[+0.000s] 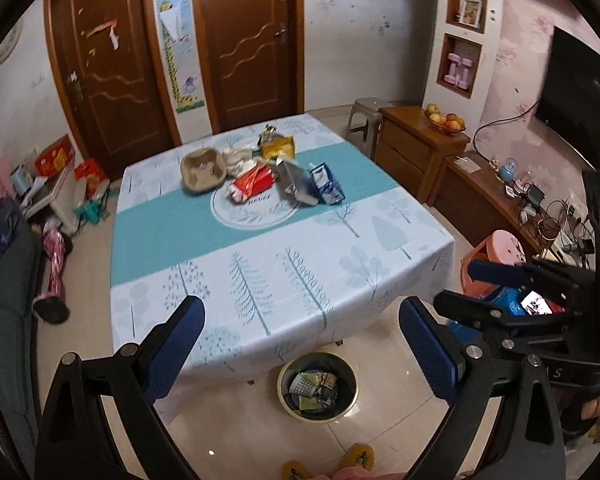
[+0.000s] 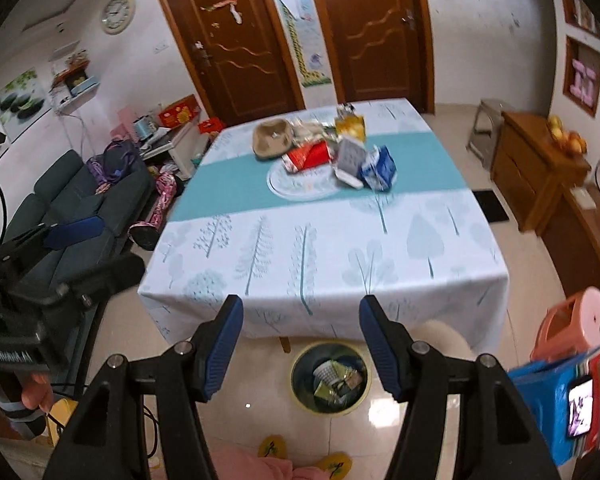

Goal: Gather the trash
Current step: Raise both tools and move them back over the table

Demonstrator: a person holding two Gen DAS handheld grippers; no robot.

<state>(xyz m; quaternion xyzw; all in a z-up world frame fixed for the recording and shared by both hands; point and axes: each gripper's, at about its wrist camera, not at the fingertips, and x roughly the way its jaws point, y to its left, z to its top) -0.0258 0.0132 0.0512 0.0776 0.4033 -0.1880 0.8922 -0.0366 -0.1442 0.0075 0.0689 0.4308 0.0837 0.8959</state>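
- Standing by the table (image 1: 380,248), both tools are up high w/ nothing in them: left gripper (image 1: 300,344) spread wide, right gripper (image 2: 302,344) likewise released, pads bare.
- Trash pile sits mid-table, approx 12 o'clock from both tools: blue carton (image 1: 326,184) at the right end, grey box (image 1: 296,186) leaning on it, red wrapper (image 1: 252,186) just left, brown pulp tray (image 1: 202,172) at 11 o'clock, yellow packet (image 1: 278,146) behind.
- Bin (image 1: 318,388) is on the floor at 6 o'clock, just off the near table edge, already part full.
- Judgement: next step is reach fwd and pick. Best to go for the nearest pieces first, i.e. carton w/ the right tool, red wrapper w/ the left.
- Come in from above, pads across the narrow side; the grey box will prob. topple once the carton lifts.
- Pinch crinkly wrappers at a fold, else they may slip out.
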